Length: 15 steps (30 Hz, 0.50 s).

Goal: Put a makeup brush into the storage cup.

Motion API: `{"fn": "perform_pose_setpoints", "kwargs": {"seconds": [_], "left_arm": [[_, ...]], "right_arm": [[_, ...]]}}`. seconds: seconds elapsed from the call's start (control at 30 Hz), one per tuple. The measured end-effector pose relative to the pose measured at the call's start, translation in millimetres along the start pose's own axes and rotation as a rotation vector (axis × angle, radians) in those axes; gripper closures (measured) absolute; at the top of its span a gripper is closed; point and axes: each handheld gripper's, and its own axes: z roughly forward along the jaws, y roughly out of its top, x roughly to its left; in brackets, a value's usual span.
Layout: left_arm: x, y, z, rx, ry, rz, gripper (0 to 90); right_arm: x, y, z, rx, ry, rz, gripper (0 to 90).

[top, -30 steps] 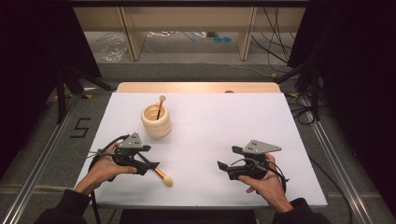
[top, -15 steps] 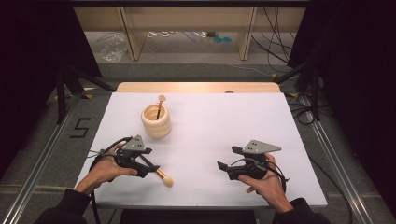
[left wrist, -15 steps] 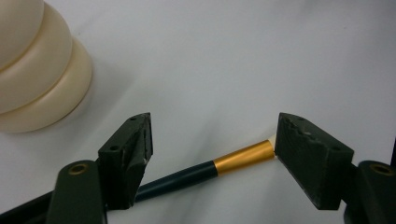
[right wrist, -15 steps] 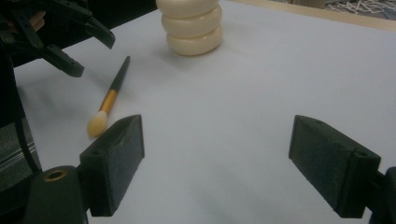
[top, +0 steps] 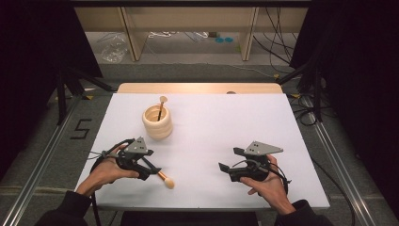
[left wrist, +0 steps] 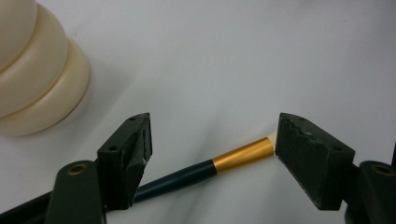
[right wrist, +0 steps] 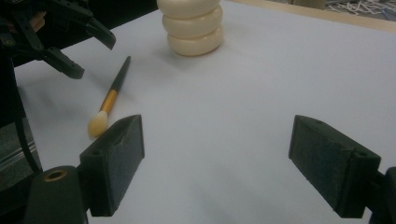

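Note:
A make-up brush point(top: 164, 179) with a dark handle, gold ferrule and pale tip lies flat on the white table point(top: 226, 117), also seen as the brush point(right wrist: 109, 100). My left gripper point(top: 151, 170) is open over its handle. In the left gripper view the brush point(left wrist: 238, 156) runs slantwise between the wide jaws of the left gripper point(left wrist: 215, 128), and neither pad presses on it. A cream ribbed cup point(top: 157, 122) stands behind with another brush point(top: 161, 104) upright inside. My right gripper point(top: 226, 170) rests open and empty at the front right, its jaws wide in the right gripper view point(right wrist: 215, 140).
The cup point(left wrist: 32, 70) is close on the left of the left gripper; the cup point(right wrist: 194, 23) is far ahead of the right one. The left gripper point(right wrist: 79, 51) shows at the upper left there. A wooden strip point(top: 197, 87) edges the table's far side, with shelving and cables beyond.

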Motion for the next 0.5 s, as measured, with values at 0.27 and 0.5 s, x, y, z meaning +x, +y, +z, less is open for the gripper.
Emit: {"fn": "perform_pose_setpoints", "kwargs": {"seconds": [0.27,0.5], "left_arm": [[0.0,4.2,4.7,0.034,-0.038,0.032,27.3],[1.7,3.9,12.4,0.058,-0.077,0.043,30.2]], "right_arm": [[-0.7,0.5,0.1,0.017,-0.001,-0.008,19.2],[-1.8,0.5,0.0,0.01,-0.001,-0.003,19.2]]}}
